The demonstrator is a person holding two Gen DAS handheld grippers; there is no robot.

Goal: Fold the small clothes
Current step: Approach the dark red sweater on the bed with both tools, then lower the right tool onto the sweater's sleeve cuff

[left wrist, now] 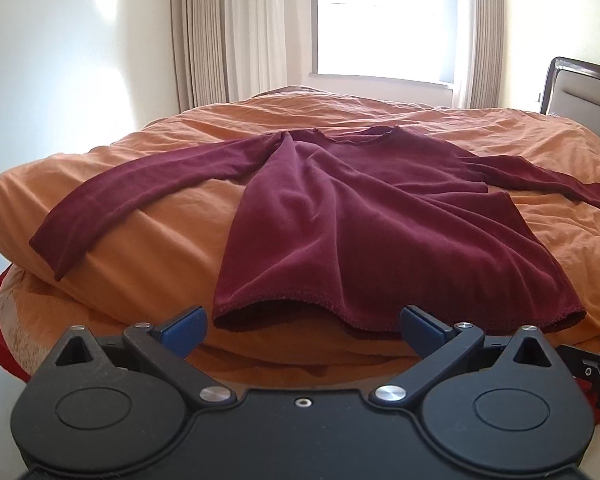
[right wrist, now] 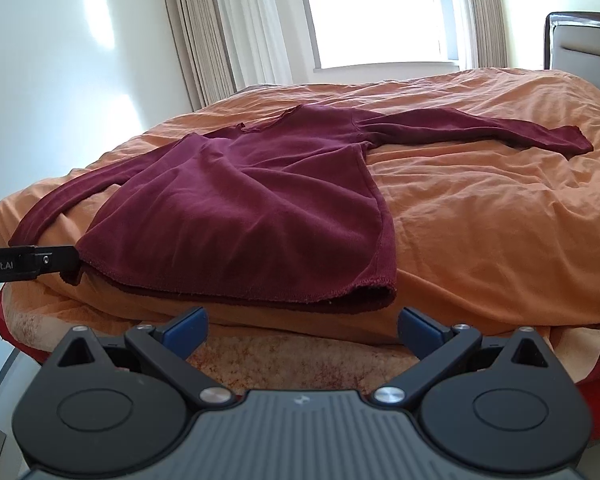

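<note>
The left tongs (left wrist: 302,326) are held spread, empty, just short of the hem (left wrist: 380,322) of a top (left wrist: 340,232) that lies flat, front up, on the bed (left wrist: 160,248), neck toward the window (left wrist: 384,16). The right tongs (right wrist: 302,326) are likewise spread and empty, low before the hem's right corner (right wrist: 380,294).

Step in hand, as judged: approach for a first grasp. For a clean fold, each corner of the hem is best pinched through both layers, since the hem gapes at its middle and a shallow bite would lift the upper layer alone. The corners are then raised together, so that no skew is drawn into the body.

From left to right: the left sleeve (left wrist: 132,196) is spread straight toward the bed's edge; the body shows soft diagonal creases; the right sleeve (left wrist: 540,184) is laid outward, its cuff slightly curled. The top is a maroon knit with a matte, faintly napped surface and a raw-looking, rolled hem. The orange duvet is thin, creased and yielding.
</note>
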